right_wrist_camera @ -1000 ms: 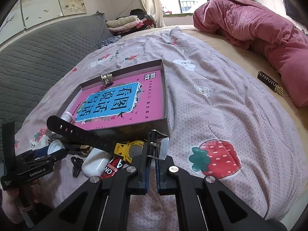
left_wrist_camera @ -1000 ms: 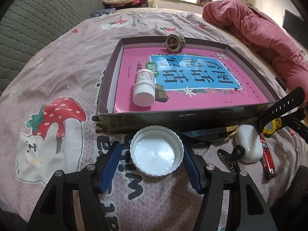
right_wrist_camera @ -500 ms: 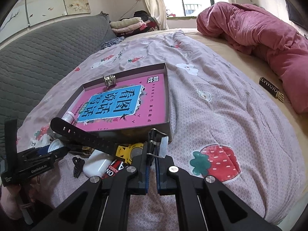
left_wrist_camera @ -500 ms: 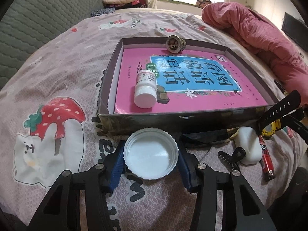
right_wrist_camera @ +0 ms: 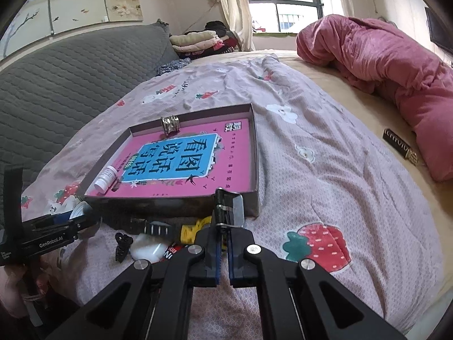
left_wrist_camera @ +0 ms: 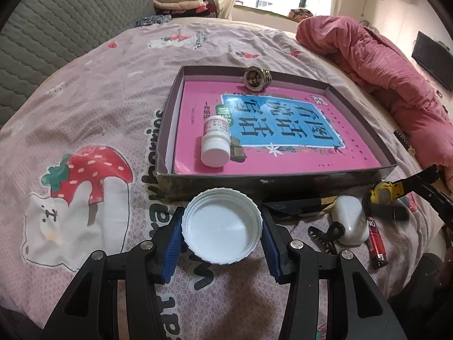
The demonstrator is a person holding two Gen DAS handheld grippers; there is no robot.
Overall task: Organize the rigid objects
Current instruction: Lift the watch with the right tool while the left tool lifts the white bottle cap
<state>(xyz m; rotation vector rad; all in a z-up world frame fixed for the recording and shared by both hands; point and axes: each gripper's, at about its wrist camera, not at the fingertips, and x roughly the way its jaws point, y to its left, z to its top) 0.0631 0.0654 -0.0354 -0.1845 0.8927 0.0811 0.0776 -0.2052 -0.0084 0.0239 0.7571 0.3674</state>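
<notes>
My left gripper (left_wrist_camera: pixel 222 221) is shut on a white plastic lid (left_wrist_camera: pixel 220 232), open side up, just in front of the dark cardboard box (left_wrist_camera: pixel 283 181). The box holds a pink book (left_wrist_camera: pixel 283 153), a white pill bottle (left_wrist_camera: pixel 215 144) lying on its side, and a metal ring (left_wrist_camera: pixel 256 78) at the far wall. My right gripper (right_wrist_camera: pixel 224 229) is shut on the buckle end of a yellow watch's black strap (right_wrist_camera: pixel 226 206). The watch body (right_wrist_camera: pixel 192 229) hangs low beside the box's near right corner.
On the pink strawberry-print bedspread in front of the box lie a white oval case (left_wrist_camera: pixel 349 218), a red lighter (left_wrist_camera: pixel 376 243) and a black clip (left_wrist_camera: pixel 325 232). A crumpled pink quilt (right_wrist_camera: pixel 382 56) fills the right. A small black box (right_wrist_camera: pixel 399 146) lies beside it.
The left jaws have closed onto the white lid, which stays in front of the box. The watch's long strap, earlier sticking out to the left, has dropped out of that pose.
</notes>
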